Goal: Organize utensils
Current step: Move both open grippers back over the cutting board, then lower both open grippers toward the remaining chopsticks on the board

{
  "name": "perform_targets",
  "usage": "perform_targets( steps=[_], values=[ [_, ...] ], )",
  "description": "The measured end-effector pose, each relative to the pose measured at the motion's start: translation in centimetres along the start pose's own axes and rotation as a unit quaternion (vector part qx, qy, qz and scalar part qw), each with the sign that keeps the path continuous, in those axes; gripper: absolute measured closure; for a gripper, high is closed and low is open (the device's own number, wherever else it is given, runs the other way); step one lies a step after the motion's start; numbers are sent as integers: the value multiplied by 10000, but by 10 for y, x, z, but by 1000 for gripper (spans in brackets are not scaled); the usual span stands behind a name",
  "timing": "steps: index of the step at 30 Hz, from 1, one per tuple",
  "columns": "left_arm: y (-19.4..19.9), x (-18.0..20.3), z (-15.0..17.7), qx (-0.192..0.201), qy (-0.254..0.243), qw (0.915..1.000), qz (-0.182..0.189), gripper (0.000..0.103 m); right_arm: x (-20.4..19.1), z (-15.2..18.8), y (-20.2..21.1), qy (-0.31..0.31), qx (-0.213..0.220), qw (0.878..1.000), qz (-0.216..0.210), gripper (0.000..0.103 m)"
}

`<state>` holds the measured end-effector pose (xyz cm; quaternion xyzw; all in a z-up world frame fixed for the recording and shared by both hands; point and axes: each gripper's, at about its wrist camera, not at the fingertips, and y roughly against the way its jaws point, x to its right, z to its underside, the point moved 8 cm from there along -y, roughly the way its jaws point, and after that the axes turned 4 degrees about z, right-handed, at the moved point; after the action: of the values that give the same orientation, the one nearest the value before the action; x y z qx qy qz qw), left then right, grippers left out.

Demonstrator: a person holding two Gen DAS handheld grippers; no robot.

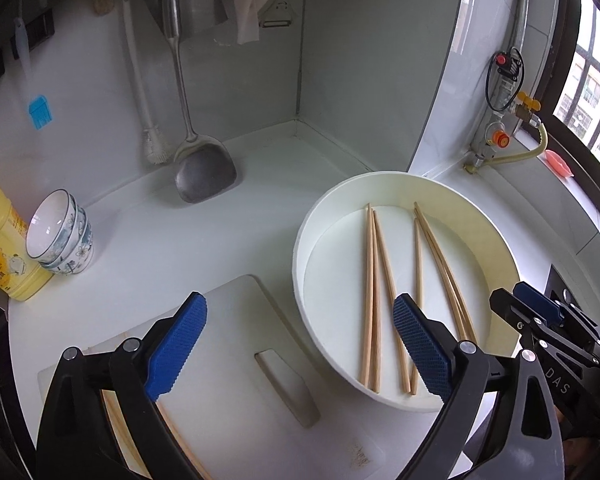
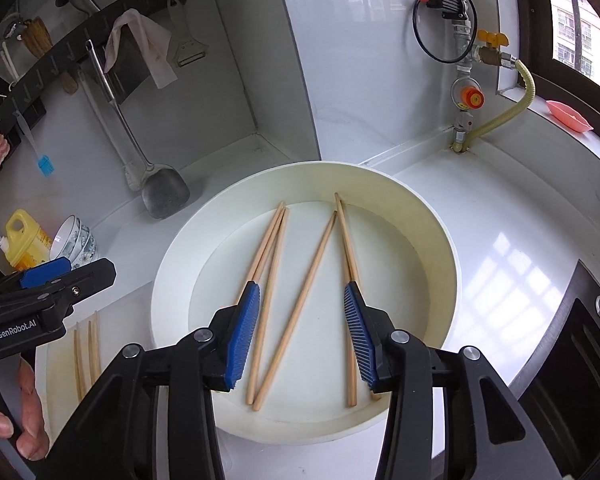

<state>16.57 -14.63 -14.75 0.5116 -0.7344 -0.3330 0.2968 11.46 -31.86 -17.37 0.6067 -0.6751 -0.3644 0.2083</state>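
Both empty, jaws apart, the left gripper and right gripper are hovering over wooden chopsticks in the round white basin; pinching the pair at six o'clock, mid-length, looks best

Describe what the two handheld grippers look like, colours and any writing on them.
Both the left gripper and right gripper have black angular plastic frames with silver pivot bolts and blue ridged fingers. White lettering on the left one's side reads GenRobot.AI.
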Motion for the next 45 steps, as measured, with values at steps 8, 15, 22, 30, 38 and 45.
perform_targets(
  steps=[8,15,22,30,38,45],
  values=[
    [33,-44,19,59,218,9996,-194,8,-51,13,19,331,-28,9993,-156,51],
    [62,-94,49,62,542,9977,-399,7,-109,27,31,688,-96,9968,-398,41],
    [87,-152,84,14,875,9941,-637,6,-159,45,38,954,-181,9937,-551,34],
    [95,-206,136,-216,1223,9891,-797,6,-198,80,36,1214,-341,9901,-624,32],
    [86,-227,175,-344,1612,9818,-945,6,-214,112,25,1594,-406,9839,-692,32],
    [75,-225,201,-317,2100,9697,-1203,6,-215,127,6,1982,-423,9743,-987,32]
  ],
)
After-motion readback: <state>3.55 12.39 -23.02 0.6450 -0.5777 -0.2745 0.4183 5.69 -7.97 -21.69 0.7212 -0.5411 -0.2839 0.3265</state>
